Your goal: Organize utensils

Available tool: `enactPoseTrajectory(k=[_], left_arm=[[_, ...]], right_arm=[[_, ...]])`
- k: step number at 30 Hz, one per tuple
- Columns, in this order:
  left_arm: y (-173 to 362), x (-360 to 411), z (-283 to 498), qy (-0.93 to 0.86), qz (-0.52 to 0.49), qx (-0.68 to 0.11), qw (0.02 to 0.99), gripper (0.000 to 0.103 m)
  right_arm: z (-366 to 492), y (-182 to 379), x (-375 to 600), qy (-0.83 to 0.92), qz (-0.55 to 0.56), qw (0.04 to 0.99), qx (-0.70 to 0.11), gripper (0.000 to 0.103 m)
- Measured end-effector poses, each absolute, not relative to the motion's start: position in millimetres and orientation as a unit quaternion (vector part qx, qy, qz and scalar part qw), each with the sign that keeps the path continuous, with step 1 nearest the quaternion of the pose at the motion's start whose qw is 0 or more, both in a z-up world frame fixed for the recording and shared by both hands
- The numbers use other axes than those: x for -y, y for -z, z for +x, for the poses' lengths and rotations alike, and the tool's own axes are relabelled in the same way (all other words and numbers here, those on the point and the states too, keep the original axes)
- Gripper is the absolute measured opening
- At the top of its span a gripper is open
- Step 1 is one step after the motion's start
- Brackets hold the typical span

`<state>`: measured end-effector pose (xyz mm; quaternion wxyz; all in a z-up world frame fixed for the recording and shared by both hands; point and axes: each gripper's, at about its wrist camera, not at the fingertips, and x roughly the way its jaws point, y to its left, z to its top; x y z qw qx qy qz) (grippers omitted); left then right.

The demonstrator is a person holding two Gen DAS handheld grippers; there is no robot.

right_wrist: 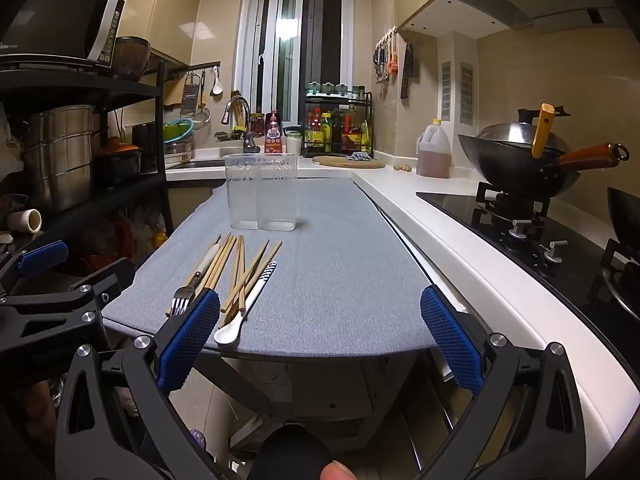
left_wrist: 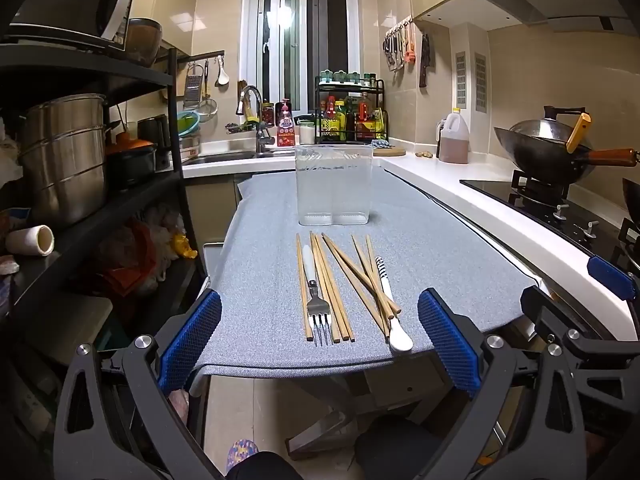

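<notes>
Grey cloth-covered table (left_wrist: 440,248) carrying everything; clear plastic two-compartment holder (left_wrist: 334,184) upright at far end, empty by look. Loose pile near front edge: bamboo chopsticks (left_wrist: 338,284) crossed and overlapping, steel fork with white handle (left_wrist: 316,300) among them, white spoon with striped handle (left_wrist: 390,308) lying at table lip.

Risk, judged: crossed sticks dragging neighbours on lift; spoon nudged off edge.

Left gripper (left_wrist: 318,344) spread wide, holding nothing, short of table. Right gripper (right_wrist: 320,340) likewise wide, empty, touching nothing.

Chopsticks (left_wrist: 332,284), fork (left_wrist: 316,300), spoon (left_wrist: 390,304) loose; holder (left_wrist: 334,186) upright
</notes>
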<state>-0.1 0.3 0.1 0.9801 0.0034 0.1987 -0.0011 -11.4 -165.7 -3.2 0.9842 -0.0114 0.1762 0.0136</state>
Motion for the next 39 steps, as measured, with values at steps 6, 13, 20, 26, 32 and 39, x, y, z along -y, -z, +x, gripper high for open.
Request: enactPoseTrajectory(k=[6,13,20,26,32,39], left_arm=[[0.0,0.1,-0.1,0.000,0.006,-0.198,0.980,0.096],[0.1,-0.3,0.1,0.001,0.005,-0.199,0.980,0.096],[0.2,-0.4,0.2,0.000,0.005,-0.199,0.980,0.096],[0.1,-0.4,-0.1,0.000,0.005,-0.198,0.980,0.096],[0.1,-0.2,-0.1,0.001,0.005,-0.198,0.980,0.096],[0.1,-0.4,-0.1,0.000,0.005,-0.198,0.980,0.096]], right_arm=[[-10.8,3.5,165.2,-0.013,-0.012,0.984,-0.180,0.098],[-12.3,3.2,164.9,-0.013,-0.013,0.984,-0.178,0.098],[-10.2,3.8,165.6,-0.014,-0.013,0.983,-0.180,0.098],[-10.4,3.4,166.2,-0.014,-0.013,0.983,-0.180,0.098],[-10.7,3.3,166.6,-0.014,-0.013,0.983,-0.180,0.098],[-10.9,3.2,166.9,-0.014,-0.013,0.984,-0.179,0.098]])
